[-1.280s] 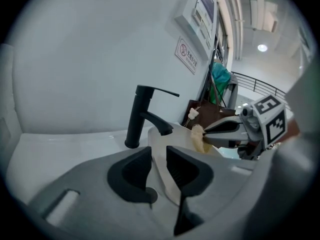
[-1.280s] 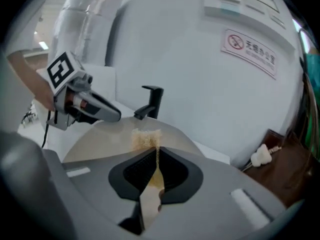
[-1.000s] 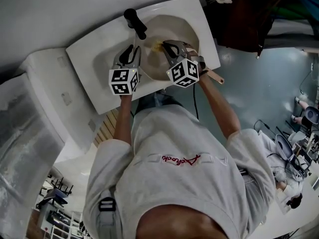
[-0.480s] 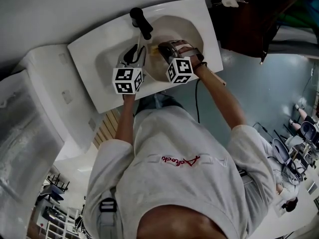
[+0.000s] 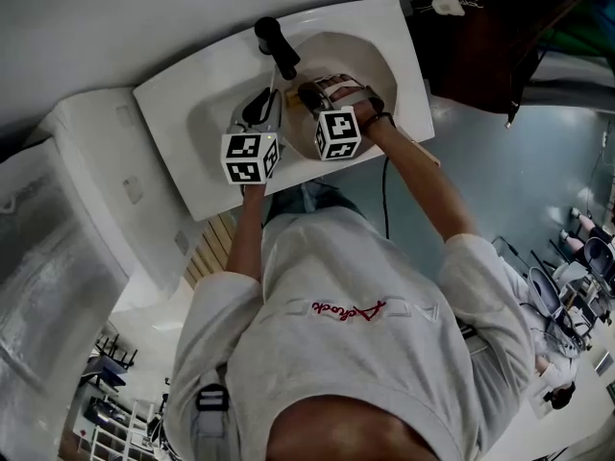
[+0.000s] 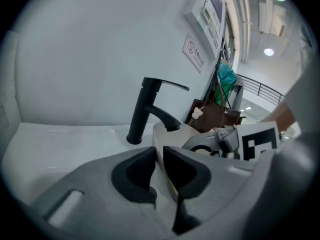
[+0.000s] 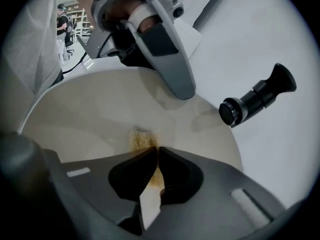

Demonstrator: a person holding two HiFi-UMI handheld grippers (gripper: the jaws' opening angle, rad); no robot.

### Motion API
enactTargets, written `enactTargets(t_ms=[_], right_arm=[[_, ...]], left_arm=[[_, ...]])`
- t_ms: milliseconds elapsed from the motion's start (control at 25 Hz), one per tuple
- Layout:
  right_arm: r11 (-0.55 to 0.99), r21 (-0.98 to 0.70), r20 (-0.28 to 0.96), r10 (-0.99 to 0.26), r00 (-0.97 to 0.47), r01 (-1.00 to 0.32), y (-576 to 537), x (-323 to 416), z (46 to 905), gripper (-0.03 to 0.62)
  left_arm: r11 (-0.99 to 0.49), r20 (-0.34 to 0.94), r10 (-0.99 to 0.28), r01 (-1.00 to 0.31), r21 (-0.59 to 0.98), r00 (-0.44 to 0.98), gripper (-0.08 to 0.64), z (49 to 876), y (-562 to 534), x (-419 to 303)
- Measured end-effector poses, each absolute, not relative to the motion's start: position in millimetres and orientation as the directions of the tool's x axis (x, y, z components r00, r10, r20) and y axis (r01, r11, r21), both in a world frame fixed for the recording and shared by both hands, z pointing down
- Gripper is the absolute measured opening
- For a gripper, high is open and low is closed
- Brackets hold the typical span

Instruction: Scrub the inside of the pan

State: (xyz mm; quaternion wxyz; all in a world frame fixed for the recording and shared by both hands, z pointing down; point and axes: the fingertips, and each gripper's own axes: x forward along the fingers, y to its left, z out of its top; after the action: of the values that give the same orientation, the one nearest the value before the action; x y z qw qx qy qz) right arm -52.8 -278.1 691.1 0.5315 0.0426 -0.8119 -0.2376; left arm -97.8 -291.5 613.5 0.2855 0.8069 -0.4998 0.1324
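A cream pan (image 5: 363, 58) sits in the white sink (image 5: 183, 113) below a black tap (image 5: 277, 46). My left gripper (image 5: 263, 106) is shut on the pan's rim (image 6: 159, 141) on the tap side; the thin cream wall runs between its jaws. My right gripper (image 5: 309, 94) reaches down into the pan, shut on a small yellow scrubbing pad (image 7: 141, 141) that presses against the pan's inner surface (image 7: 90, 119). In the right gripper view the left gripper (image 7: 167, 59) hangs over the far rim.
The tap (image 7: 257, 96) stands close behind the pan, just beyond both grippers. White counter runs on to the left, with a white wall (image 6: 90, 49) behind. A dark bag (image 5: 471, 36) lies to the right of the sink.
The right gripper has slid left across the pan's inside, toward the tap side, with the pad in it. The left gripper has kept its hold on the rim.
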Motion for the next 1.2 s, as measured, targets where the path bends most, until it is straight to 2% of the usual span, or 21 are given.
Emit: enactTargets(t_ms=[280,1200], right_arm=[[0.877,0.439,0.843,-0.327,-0.427,0.194,-295.2,-58.4,694.7,0.028],[0.888,0.453,0.860,-0.412,-0.302,0.078,-354.3,-4.3,699.2,0.026]], left_arm=[[-0.333,0.496,-0.733,-0.881,0.335,0.465,0.050,613.7,-292.2,-97.7],[-0.339,0.505,-0.724,-0.880,0.331,0.469,0.051,613.4,-291.8,-97.1]])
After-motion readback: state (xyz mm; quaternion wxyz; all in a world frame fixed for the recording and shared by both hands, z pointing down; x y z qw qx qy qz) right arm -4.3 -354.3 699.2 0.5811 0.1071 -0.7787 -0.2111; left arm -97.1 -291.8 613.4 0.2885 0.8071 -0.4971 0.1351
